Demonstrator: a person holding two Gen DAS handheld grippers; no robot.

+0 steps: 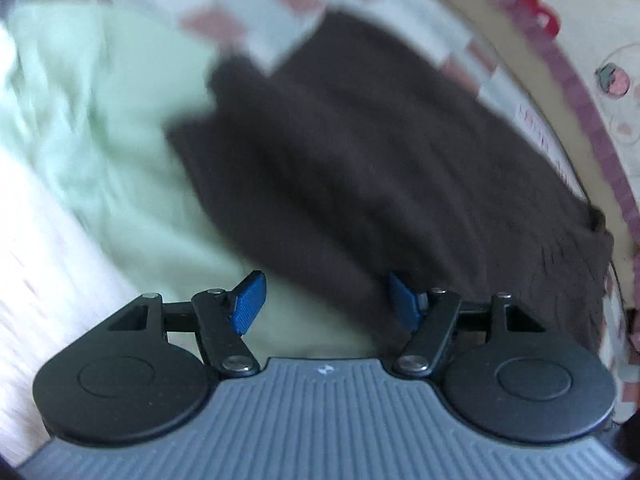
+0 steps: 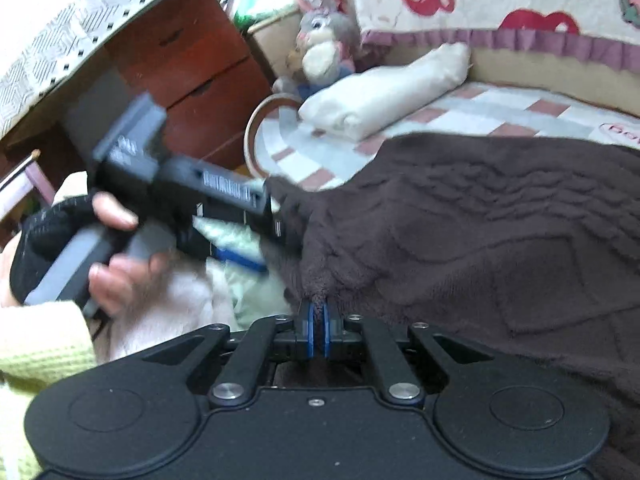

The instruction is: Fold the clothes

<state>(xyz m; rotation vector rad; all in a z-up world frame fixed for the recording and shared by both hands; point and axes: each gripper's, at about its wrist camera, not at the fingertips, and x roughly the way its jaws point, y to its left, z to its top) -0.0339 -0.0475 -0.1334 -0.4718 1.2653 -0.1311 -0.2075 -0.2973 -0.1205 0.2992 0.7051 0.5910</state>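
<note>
Right tongs (image 2: 318, 330) pinch the dark brown textured knit garment (image 2: 480, 232) at its near edge, bottom centre; it spreads across the bed to upper right. Left tongs (image 1: 326, 304) spread, empty, w/ its edge just beside the right pad.

The left tool (image 1: 326, 303) has a grey ribbed body, two round matte-black discs at its sides, black linkage arms pinned with silver screws, and blue textured pads (image 1: 250, 302) on its fingertips. The right tool (image 2: 316, 330) is black all over, with the same paired discs, silver pivot screws and thin blue pads. The person's left hand (image 2: 76, 248) wears a black fingerless knit glove, and the sleeve (image 2: 38, 344) is a pale yellow-green ribbed knit.
</note>
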